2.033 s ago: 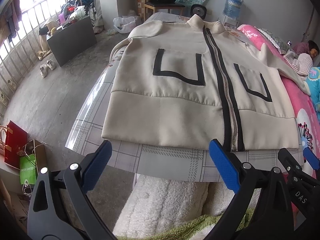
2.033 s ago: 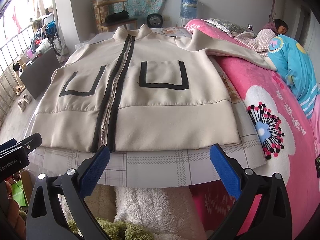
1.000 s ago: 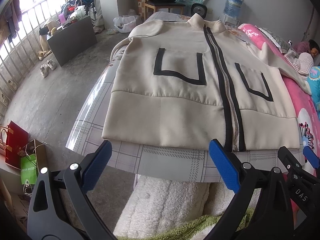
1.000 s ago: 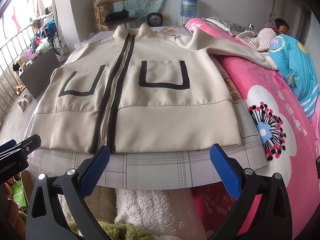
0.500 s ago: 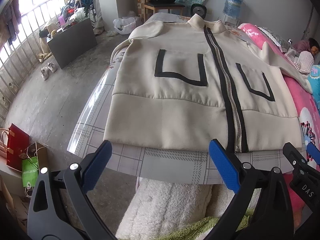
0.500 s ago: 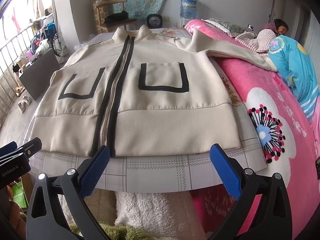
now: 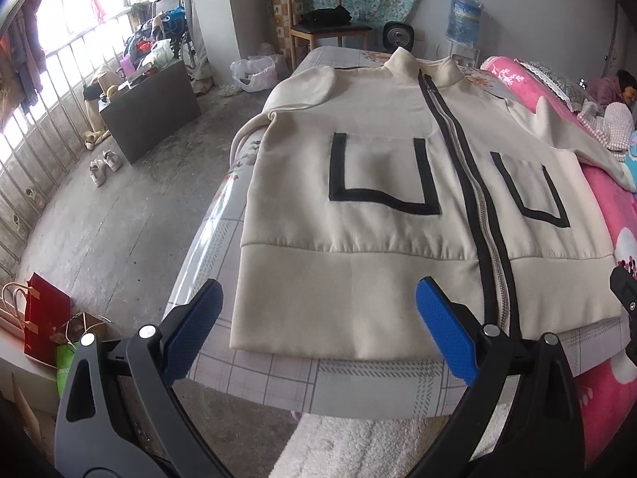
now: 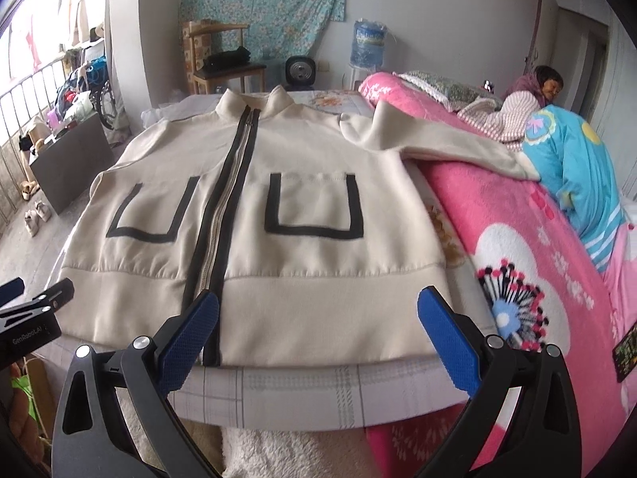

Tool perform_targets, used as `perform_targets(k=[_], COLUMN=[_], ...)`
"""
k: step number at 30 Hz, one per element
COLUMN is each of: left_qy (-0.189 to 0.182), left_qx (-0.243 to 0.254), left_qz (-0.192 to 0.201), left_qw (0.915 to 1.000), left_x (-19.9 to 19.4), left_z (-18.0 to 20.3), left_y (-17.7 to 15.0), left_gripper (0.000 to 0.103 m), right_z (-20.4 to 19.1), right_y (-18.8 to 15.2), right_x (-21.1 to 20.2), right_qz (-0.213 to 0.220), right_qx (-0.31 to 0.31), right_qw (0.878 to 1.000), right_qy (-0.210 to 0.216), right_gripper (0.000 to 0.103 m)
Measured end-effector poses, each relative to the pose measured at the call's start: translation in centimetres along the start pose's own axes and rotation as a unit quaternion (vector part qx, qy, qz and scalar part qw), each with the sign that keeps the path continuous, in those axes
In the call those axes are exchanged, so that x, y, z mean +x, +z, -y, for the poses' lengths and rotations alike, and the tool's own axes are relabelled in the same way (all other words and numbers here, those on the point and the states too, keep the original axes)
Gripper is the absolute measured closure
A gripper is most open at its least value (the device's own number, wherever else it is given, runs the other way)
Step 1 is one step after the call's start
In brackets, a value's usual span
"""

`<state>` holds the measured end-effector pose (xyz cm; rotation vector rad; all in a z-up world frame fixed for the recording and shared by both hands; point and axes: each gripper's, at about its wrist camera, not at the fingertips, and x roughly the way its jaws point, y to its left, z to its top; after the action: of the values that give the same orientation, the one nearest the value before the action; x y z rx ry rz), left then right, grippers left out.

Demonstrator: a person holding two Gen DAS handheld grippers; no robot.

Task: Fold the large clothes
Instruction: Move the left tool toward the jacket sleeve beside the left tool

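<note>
Both hand-held grippers, left (image 7: 318, 322) and right (image 8: 318, 324), gape wide near the cream jacket (image 8: 254, 215); the left's body reads "GenRoboAI"

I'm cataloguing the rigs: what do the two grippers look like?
Both look alike: the left gripper and right gripper have black plastic arms with silver rivets and textured blue pads on the jaws. White lettering marks the left gripper's body, seen from the right wrist.

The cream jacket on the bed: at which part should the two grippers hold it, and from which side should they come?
Probably the bottom hem of the cream jacket, approached from the near bed edge. The hem lies flat and straight there, nearest both open grippers: the left gripper facing its left half, the right gripper its right half. Its sleeve lies farther off.
</note>
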<state>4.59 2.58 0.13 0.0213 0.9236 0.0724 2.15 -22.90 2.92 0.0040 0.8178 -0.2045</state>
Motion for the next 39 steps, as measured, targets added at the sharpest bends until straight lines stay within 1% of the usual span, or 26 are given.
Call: perform_targets(k=[3, 8, 12, 14, 17, 19, 22, 24, 26, 29, 32, 38, 39], left_qy=[0.000, -0.033, -0.082, -0.111, -0.134, -0.134, -0.137, -0.138, -0.134, -0.125, -0.113, -0.083, -0.092], left_qx=[0.001, -0.004, -0.009, -0.024, -0.046, -0.059, -0.083, -0.099, -0.106, -0.127, -0.152, -0.170, -0.177], left_qz=[0.007, 0.019, 0.017, 0.017, 0.025, 0.029, 0.019, 0.029, 0.035, 0.032, 0.025, -0.001, -0.005], left_qw=[1.0000, 0.9993, 0.9964, 0.9934, 0.9896, 0.9888, 0.9869, 0.9851, 0.9846, 0.9836, 0.9816, 0.9818, 0.9800], left_x=[0.7, 1.7, 3.2, 3.8, 4.5, 5.3, 6.9, 7.6, 8.4, 10.0, 11.5, 13.8, 14.2], left_z=[-0.2, -0.8, -1.4, -2.0, -2.9, -3.6, -4.6, -5.5, -6.4, -8.5, -11.3, -16.0, -17.0], left_y=[1.2, 3.3, 5.4, 6.6, 8.1, 9.4, 11.0, 11.7, 12.5, 13.8, 15.0, 16.9, 17.2], left_gripper=[0.009, 0.009, 0.009, 0.009, 0.009, 0.008, 0.008, 0.008, 0.008, 0.008, 0.008, 0.008, 0.008], right_z=[-0.2, -1.3, -2.8, -3.7, -5.3, -6.5, -8.6, -10.0, -11.4, -13.5, -15.4, -18.2, -18.6], right_y=[1.5, 4.2, 6.5, 7.7, 9.7, 10.9, 12.1, 12.6, 12.5, 12.1, 11.7, 11.4, 11.5], right_x=[0.8, 2.3, 3.7, 4.4, 5.7, 6.6, 7.9, 9.0, 10.2, 11.9, 13.1, 14.9, 15.0], right_qz=[0.002, 0.008, 0.022, 0.030, 0.037, 0.042, 0.038, 0.028, 0.010, -0.014, -0.025, -0.042, -0.042], right_qx=[-0.009, -0.034, -0.059, -0.066, -0.079, -0.090, -0.104, -0.109, -0.114, -0.127, -0.143, -0.160, -0.164], right_qw=[1.000, 0.999, 0.997, 0.996, 0.993, 0.991, 0.988, 0.986, 0.983, 0.979, 0.974, 0.969, 0.968], right_qy=[-0.002, 0.013, 0.039, 0.055, 0.080, 0.092, 0.111, 0.127, 0.143, 0.161, 0.173, 0.184, 0.185], right_gripper=[0.005, 0.005, 0.005, 0.005, 0.005, 0.005, 0.005, 0.005, 0.005, 0.005, 0.005, 0.005, 0.005])
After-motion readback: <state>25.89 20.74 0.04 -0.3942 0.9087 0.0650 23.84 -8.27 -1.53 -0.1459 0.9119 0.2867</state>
